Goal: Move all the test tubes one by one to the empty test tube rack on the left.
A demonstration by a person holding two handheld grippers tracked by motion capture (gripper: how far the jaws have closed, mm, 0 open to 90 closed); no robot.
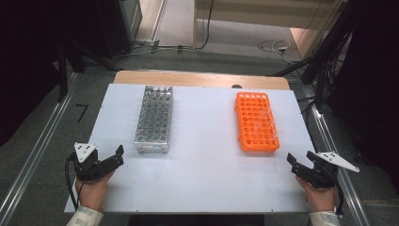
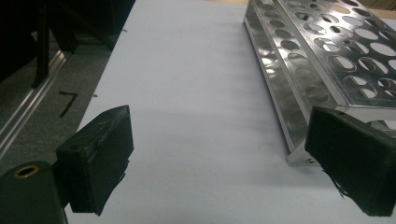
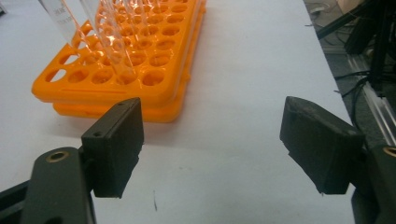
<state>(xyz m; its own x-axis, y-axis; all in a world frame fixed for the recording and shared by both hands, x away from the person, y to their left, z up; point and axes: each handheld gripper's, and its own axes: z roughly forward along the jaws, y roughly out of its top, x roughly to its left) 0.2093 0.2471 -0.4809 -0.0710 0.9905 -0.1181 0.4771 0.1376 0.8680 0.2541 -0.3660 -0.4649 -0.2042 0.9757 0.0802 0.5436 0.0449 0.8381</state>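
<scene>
The white table [image 1: 202,179] carries two racks, well apart, both lying with their long axes running away from the person. The metal rack [image 1: 154,120] sits left of centre; I cannot tell what its holes hold. The orange rack [image 1: 256,121] sits to the right, with a few clear tubes [image 3: 100,28] standing in it, leaning slightly. The left gripper [image 1: 118,155] rests at the near left edge, just beside the metal rack's near corner, jaws apart and empty. The right gripper [image 1: 301,161] sits at the near right, jaws wide apart, pointing toward the orange rack.
</scene>
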